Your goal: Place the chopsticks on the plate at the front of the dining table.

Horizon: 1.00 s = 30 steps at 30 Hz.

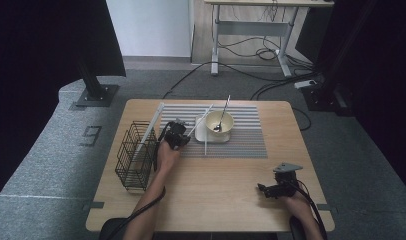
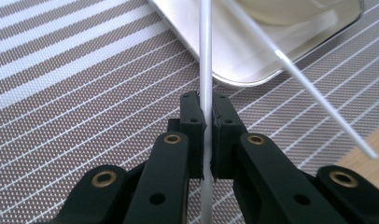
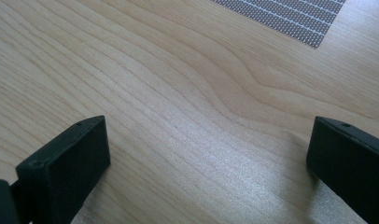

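My left gripper (image 1: 183,134) hovers over the striped placemat (image 1: 246,142), just left of a white square plate (image 1: 200,131). Its jaws are shut on a thin white chopstick (image 2: 205,70), which runs straight up between the pads and over the plate's corner (image 2: 253,65). A second white chopstick (image 2: 313,95) slants off to the right beside it. On the plate stands a cream bowl (image 1: 220,122) with a spoon (image 1: 222,114) in it. Down at the table's near right, my right gripper (image 1: 262,189) rests low over bare wood (image 3: 192,93), open with nothing between its jaws (image 3: 206,154).
A black wire basket (image 1: 136,157) stands at the table's left edge, close to my left forearm, with a long white strip (image 1: 152,125) leaning out of it. Cables and a desk frame (image 1: 251,27) lie on the floor beyond the table.
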Tool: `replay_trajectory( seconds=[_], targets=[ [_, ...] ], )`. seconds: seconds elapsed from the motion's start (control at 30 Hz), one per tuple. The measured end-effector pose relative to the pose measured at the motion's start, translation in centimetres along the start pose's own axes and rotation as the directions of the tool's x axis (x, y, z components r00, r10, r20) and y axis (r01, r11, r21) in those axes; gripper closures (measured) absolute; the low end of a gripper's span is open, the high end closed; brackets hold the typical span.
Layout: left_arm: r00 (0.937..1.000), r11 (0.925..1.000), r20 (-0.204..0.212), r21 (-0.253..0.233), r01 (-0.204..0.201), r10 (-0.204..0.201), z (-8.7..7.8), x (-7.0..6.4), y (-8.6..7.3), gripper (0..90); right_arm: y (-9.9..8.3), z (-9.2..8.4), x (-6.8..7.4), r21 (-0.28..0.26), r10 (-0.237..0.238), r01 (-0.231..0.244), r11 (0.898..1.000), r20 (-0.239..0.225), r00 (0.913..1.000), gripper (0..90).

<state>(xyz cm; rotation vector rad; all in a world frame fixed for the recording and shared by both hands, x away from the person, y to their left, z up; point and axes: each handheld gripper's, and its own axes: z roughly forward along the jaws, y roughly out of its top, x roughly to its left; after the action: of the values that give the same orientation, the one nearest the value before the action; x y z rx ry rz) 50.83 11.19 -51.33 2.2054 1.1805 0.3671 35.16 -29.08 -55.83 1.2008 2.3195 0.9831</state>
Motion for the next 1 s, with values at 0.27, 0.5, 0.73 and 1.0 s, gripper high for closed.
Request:
replay_trajectory(
  seconds=[0.27, 0.5, 0.73, 1.0],
  targets=[
    [0.9999, 0.9997, 0.003, 0.023, -0.012, 0.012, 1.3, -0.6, 0.0, 85.2, 0.0, 0.0, 0.0, 0.000, -0.001, 0.001, 1.000, 0.000, 1.0000, 0.0],
    [0.9999, 0.9995, 0.001, 0.027, -0.017, 0.017, 1.8, -1.2, 0.2, 84.3, 0.0, 0.0, 0.0, 0.000, 0.000, 0.000, 1.000, 0.000, 1.0000, 0.0],
    [0.9997, 0.9994, 0.014, 0.027, -0.023, 0.022, 2.2, -1.9, 0.2, 82.5, 0.0, 0.0, 0.0, 0.000, 0.000, 0.000, 1.000, 0.000, 1.0000, 0.0],
    [0.9990, 0.9992, 0.029, 0.022, -0.034, 0.034, 2.6, -2.7, 0.2, 78.8, 0.0, 0.0, 0.0, 0.000, 0.000, 0.000, 1.000, 0.000, 1.0000, 0.0]
  ],
)
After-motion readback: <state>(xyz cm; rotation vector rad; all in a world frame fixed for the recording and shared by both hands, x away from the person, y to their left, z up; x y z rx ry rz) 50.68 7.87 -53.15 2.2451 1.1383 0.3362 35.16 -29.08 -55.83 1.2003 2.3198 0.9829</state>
